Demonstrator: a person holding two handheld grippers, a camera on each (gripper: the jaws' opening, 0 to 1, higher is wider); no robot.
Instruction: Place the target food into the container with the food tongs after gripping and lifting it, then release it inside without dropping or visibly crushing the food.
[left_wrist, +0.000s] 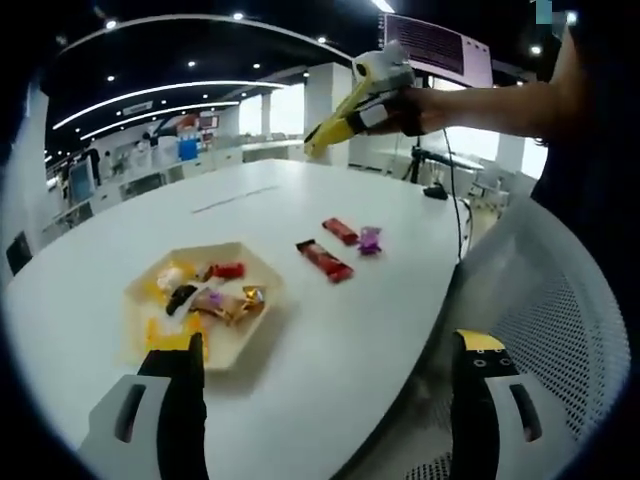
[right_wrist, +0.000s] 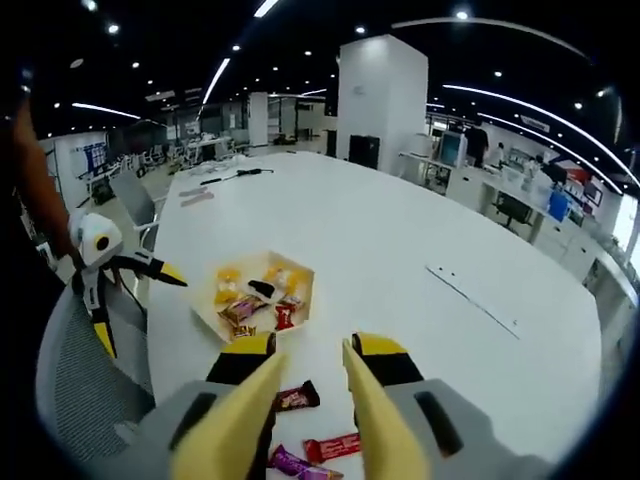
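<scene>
A: What sits on the white table (left_wrist: 330, 330)?

B: A pale hexagonal tray (left_wrist: 262, 320) near the edge by the left gripper (left_wrist: 330, 400), holding a heap of wrapped sweets (left_wrist: 215, 295): yellow, red, dark and gold wrappers. In the right gripper view the same tray (right_wrist: 300, 272) lies just ahead of the tongs.

A: And the loose pieces?

B: Three lie on the bare table beyond the tray, toward the curved edge: a long red bar (left_wrist: 325, 260), a shorter red bar (left_wrist: 340, 231) and a small purple candy (left_wrist: 370, 239). They are close together but apart from the tray. In the right gripper view, a dark bar (right_wrist: 295, 398), a red one (right_wrist: 335, 447) and a purple piece (right_wrist: 290, 463) lie under the tongs.

A: The grippers?

B: The left gripper's jaws stand wide apart, holding nothing. The right gripper (left_wrist: 345, 118) carries yellow food tongs (right_wrist: 300, 420), its blades spread with a gap between them, nothing gripped, raised above the table.

A: Anything in the way?

B: A white mesh chair (left_wrist: 560, 330) stands at the table's edge beside the left gripper. A black cable (left_wrist: 455, 215) runs near the far edge. Desks and a white pillar (right_wrist: 385, 100) stand well behind.
</scene>
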